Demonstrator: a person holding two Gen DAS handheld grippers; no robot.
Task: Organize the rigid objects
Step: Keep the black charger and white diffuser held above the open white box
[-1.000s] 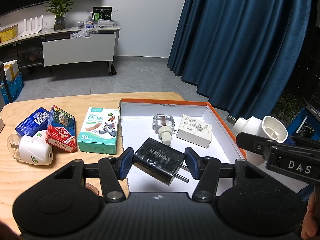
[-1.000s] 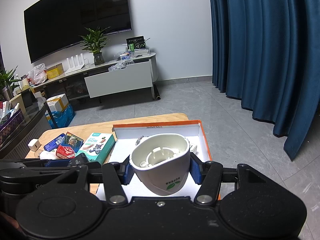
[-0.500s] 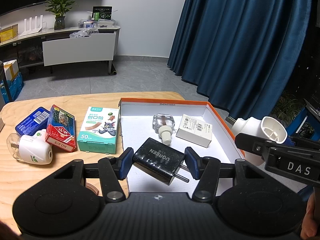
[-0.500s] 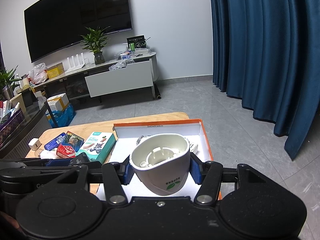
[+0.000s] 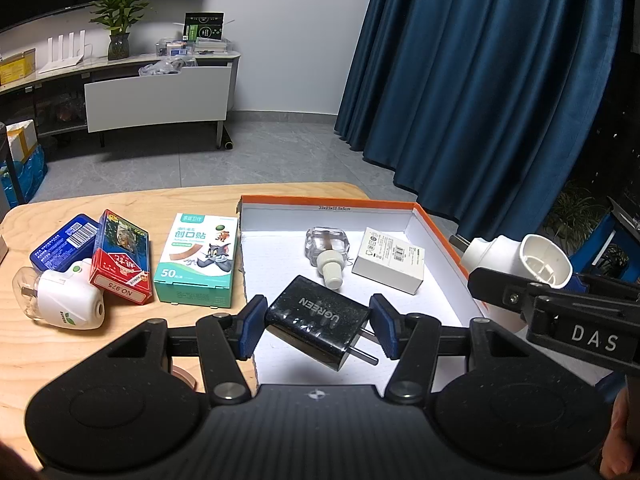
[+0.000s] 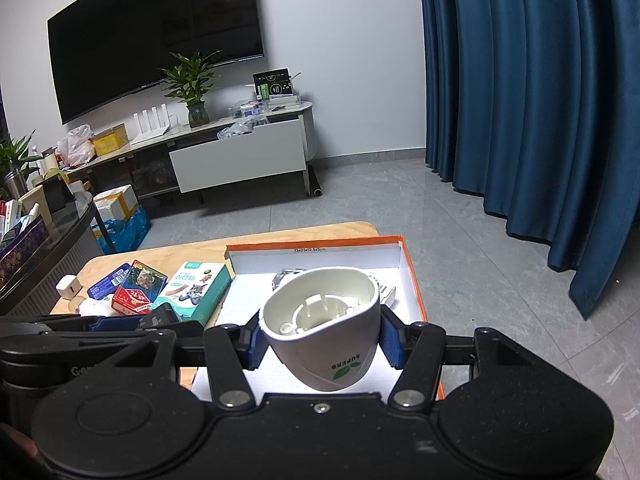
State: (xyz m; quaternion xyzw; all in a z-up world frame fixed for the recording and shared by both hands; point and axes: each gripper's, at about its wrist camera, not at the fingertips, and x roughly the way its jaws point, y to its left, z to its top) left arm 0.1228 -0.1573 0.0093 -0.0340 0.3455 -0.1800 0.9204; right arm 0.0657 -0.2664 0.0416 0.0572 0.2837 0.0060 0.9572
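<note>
Room: grey tiled floor, blue curtain (image 5: 480,80) on the right, low white media cabinet (image 6: 240,156) along the far wall with a dark screen (image 6: 156,36) above and a potted plant (image 5: 118,20) on top.
Surface: light wooden table (image 5: 120,196) with an orange-edged white box (image 5: 440,236) on its right half.
Left gripper (image 5: 318,326): jaws partly closed on a black UGREEN charger (image 5: 316,322) — held tilted, prongs pointing right, above the near part of the box floor.
Right gripper (image 6: 320,338): jaws clamped on the sides of a white plug-in vaporizer shell (image 6: 324,336), open end facing away, green leaf logo on the near face; held over the right side of the box.
Inside box: clear glass refill bottle (image 5: 326,248) lying with its white cap toward the near side; small white carton (image 5: 390,266) just to its right, apart from it.
Left of box: teal bandage box (image 5: 198,266) with a cartoon print, lying flat just beside the box wall.
Further left: red card pack (image 5: 120,264) resting partly on a blue tin (image 5: 64,244).
Near left: second white vaporizer (image 5: 64,304) on its side — touching the near end of the red pack.
</note>
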